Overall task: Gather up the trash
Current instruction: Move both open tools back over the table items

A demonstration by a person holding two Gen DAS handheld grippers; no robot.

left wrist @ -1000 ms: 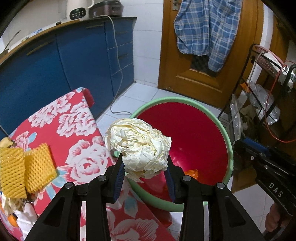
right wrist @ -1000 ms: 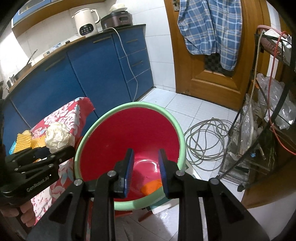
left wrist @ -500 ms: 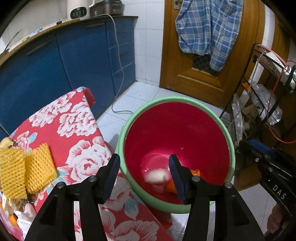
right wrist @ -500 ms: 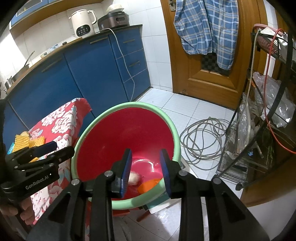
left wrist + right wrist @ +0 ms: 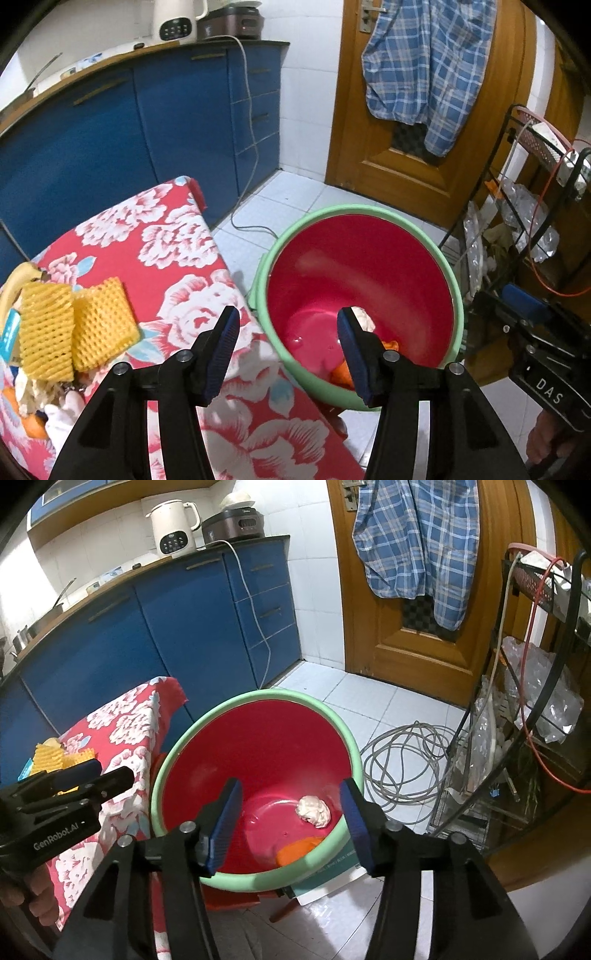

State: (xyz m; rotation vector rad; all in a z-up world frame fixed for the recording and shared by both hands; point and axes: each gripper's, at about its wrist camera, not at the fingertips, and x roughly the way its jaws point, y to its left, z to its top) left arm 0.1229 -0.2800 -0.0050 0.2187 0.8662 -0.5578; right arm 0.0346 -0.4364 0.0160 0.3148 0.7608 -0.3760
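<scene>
My left hand-held gripper is spread wide and holds nothing. It hangs over the edge of the desk with the red flowered cloth, right by the round red bucket with the green rim. My right hand-held gripper has just been opening too, and nothing is between its jaws. It hangs over the bucket.

The white crumpled paper ball lies at the bottom of the bucket, next to a bit of orange peel.

I think the next trash is the two yellow foam net sleeves. They lie on the desk, on the far side of my left hand-held gripper from the bucket. My left hand is nearer to them, much nearer than my right.

The sleeves lie side by side and touch. Their long sides run from the near edge of the desk toward the blue cupboards, tipped a little. Other scraps sit just beside them at the near corner; I cannot tell what they are.
</scene>
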